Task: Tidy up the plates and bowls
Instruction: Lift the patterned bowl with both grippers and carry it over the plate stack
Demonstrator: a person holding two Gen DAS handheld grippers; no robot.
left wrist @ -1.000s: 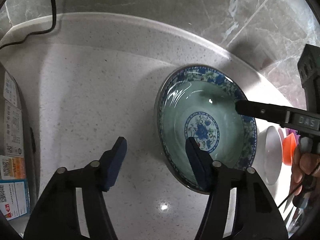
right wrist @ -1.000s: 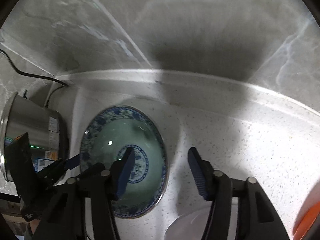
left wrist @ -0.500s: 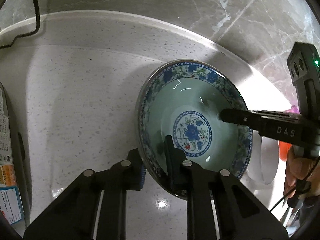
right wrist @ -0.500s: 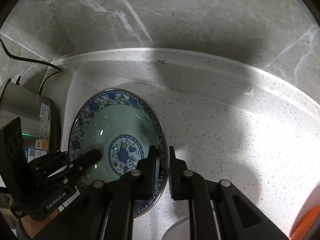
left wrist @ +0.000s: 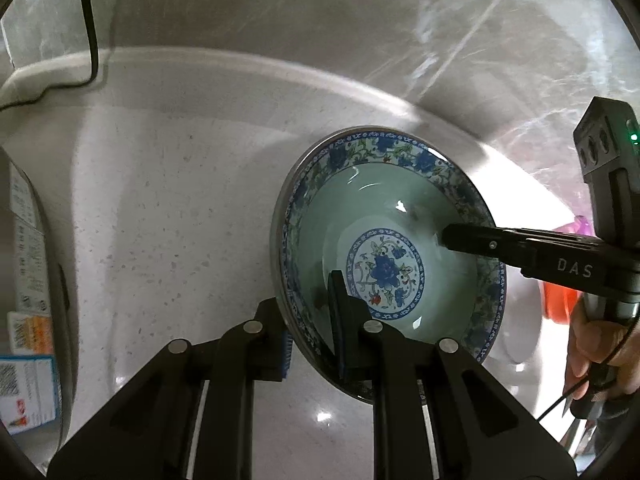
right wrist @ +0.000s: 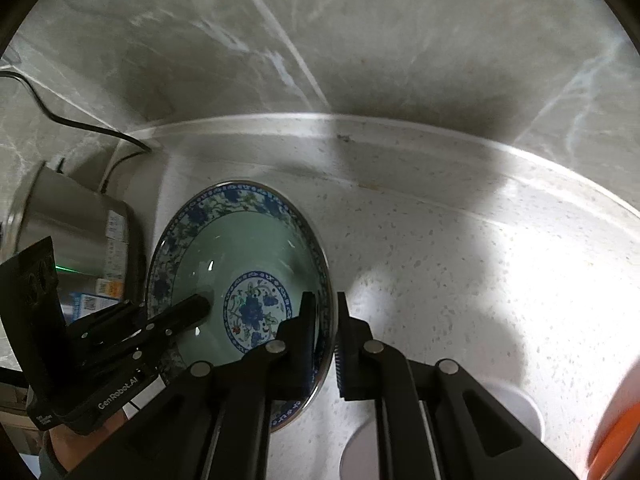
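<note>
Both fisheye views bend hard toward black corner vignettes. A blown-out glare patch whitens the tabletop [right wrist: 552,264] on the right; soft dark shadows cross it. The marble wall [left wrist: 360,20] looks smeared and hazy

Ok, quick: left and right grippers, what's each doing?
Left gripper: shut on the bowl rim.
Right gripper: shut on the bowl's opposite rim.

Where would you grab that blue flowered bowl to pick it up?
By its rim, at opposite sides from above. The bowl is wide and shallow with a thin flared edge, so one finger goes inside and one outside, as the left gripper and right gripper now pinch it.
</note>
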